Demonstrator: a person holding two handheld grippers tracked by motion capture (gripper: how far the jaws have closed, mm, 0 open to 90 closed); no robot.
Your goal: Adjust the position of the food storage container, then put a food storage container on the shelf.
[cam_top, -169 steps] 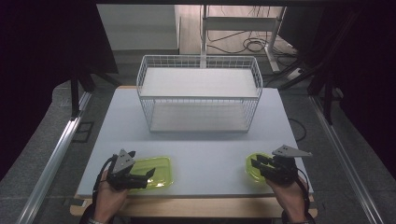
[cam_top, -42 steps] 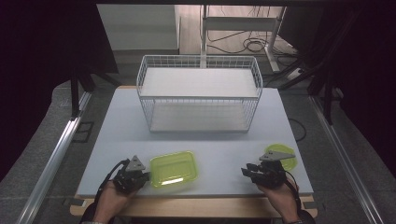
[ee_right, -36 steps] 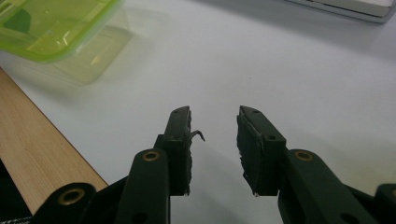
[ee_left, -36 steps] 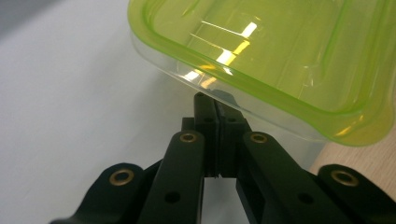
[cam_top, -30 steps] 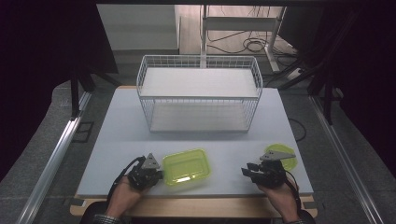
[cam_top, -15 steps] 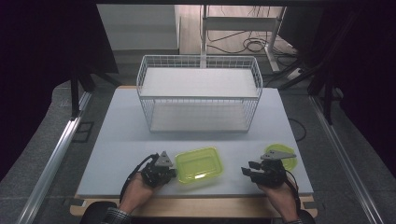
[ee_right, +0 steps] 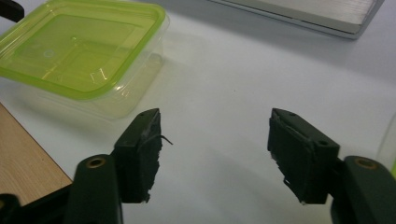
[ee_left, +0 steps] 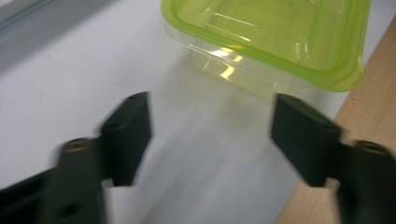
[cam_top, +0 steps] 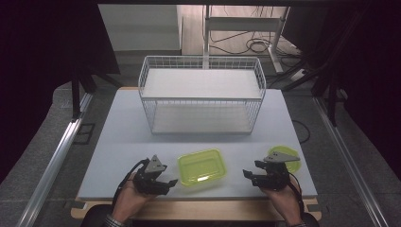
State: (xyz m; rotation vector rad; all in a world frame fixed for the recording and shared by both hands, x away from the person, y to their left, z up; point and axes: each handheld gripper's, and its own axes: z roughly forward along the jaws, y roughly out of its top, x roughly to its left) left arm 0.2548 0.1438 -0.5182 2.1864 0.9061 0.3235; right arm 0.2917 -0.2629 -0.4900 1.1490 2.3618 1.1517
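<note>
Blurred: black jaws of the left gripper (ee_left: 210,135). Cut off by frame edges: clear rectangular container with lime-green lid (ee_left: 266,37) in both gripper views. Partly hidden behind right gripper (cam_top: 249,175): round lime-green lid (cam_top: 294,164).

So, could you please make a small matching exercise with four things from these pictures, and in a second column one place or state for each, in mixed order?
Things:
1. green container
2. wire basket
3. left gripper
4. round green lid

Places or states:
A. stands at the far half of the table, nothing in it
B. lies at the right, just behind the right gripper
C. jaws open, apart from the container, at the near edge
D. rests at the near middle of the table, between the two grippers

Pairs: 1-D, 2-A, 3-C, 4-B
</note>
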